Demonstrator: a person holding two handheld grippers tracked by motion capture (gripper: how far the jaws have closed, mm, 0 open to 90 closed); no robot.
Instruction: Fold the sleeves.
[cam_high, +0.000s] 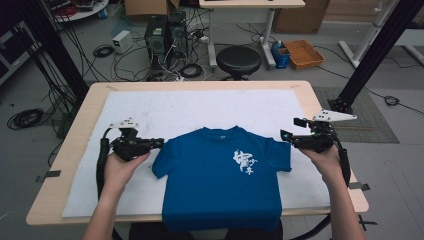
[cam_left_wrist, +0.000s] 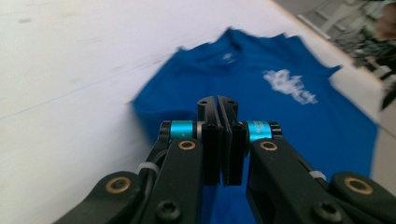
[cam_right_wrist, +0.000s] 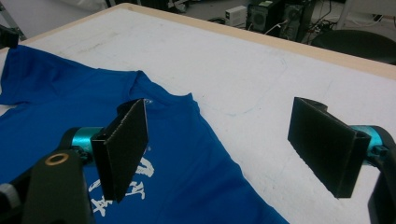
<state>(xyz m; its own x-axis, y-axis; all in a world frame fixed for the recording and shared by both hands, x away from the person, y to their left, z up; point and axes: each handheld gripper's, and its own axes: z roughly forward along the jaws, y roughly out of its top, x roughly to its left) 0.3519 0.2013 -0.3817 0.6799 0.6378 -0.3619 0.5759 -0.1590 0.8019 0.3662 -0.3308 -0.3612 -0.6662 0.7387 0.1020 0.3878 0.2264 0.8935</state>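
A light wooden surface (cam_high: 70, 145) is covered by a white sheet (cam_high: 165, 107), and a blue T-shirt (cam_high: 220, 175) with white lettering (cam_high: 245, 161) is spread flat on it, its hem hanging over the near edge. Beyond the surface a grey floor is seen, strewn with cables, with a round black stool (cam_high: 238, 60), computer towers (cam_high: 165, 32), an orange tray (cam_high: 303, 53) and black frame posts at either side.

In the high view both hands are shown at once: the left gripper (cam_high: 159, 143) is held just beside the shirt's left sleeve, and the right gripper (cam_high: 285, 135) just beside the right sleeve. Whether either touches cloth cannot be told from there.

In the left gripper view, which is blurred, the fingers (cam_left_wrist: 210, 140) are seen pressed flat together with nothing visible between them; the shirt (cam_left_wrist: 280, 116) lies beyond and below their tips, collar towards the top.

In the right gripper view the fingers (cam_right_wrist: 123, 144) are spread wide and hold nothing. The shirt's collar and shoulder (cam_right_wrist: 168, 140) are seen under and behind the left-hand finger, while the other finger stands over bare white sheet (cam_right_wrist: 243, 88). The stool and towers appear along the top edge.
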